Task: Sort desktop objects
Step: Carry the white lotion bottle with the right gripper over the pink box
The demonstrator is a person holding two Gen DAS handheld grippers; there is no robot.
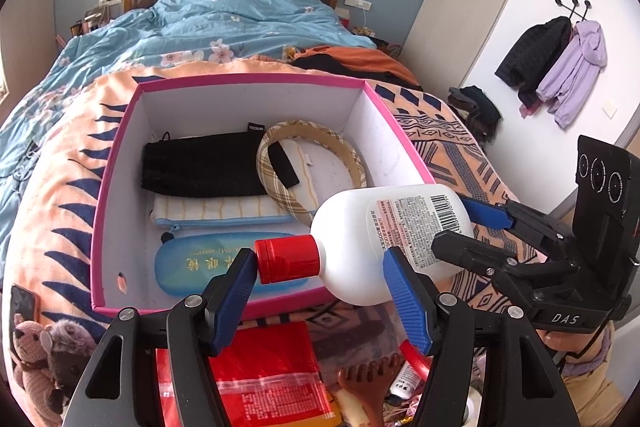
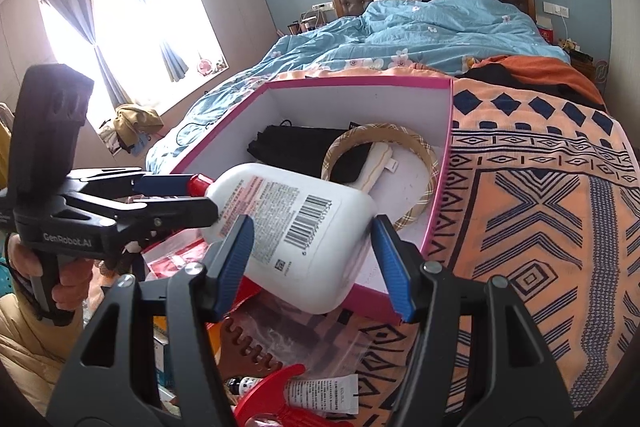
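Note:
A white bottle (image 1: 380,227) (image 2: 288,219) with a red cap (image 1: 288,261) (image 2: 200,183) hangs on its side over the near corner of a pink box (image 1: 116,163) (image 2: 224,127). My right gripper (image 2: 312,243) (image 1: 456,227) is shut on the bottle's wide bottom end. My left gripper (image 1: 318,263) (image 2: 200,197) straddles the cap and neck with its jaws apart. One pad stands beside the cap's top, the other in front of the bottle's shoulder, and neither visibly presses. Inside the box lie a black pouch (image 1: 200,167), a plaid headband (image 1: 344,151), a striped pouch (image 1: 216,211) and a blue glasses case (image 1: 200,259).
The box sits on a patterned orange blanket (image 2: 540,207) on a bed. In front of it lie a red packet (image 1: 272,367), a brown comb (image 1: 368,383) and a small tube (image 2: 324,393). A phone (image 1: 22,307) and teddy bears (image 1: 32,355) lie at the left.

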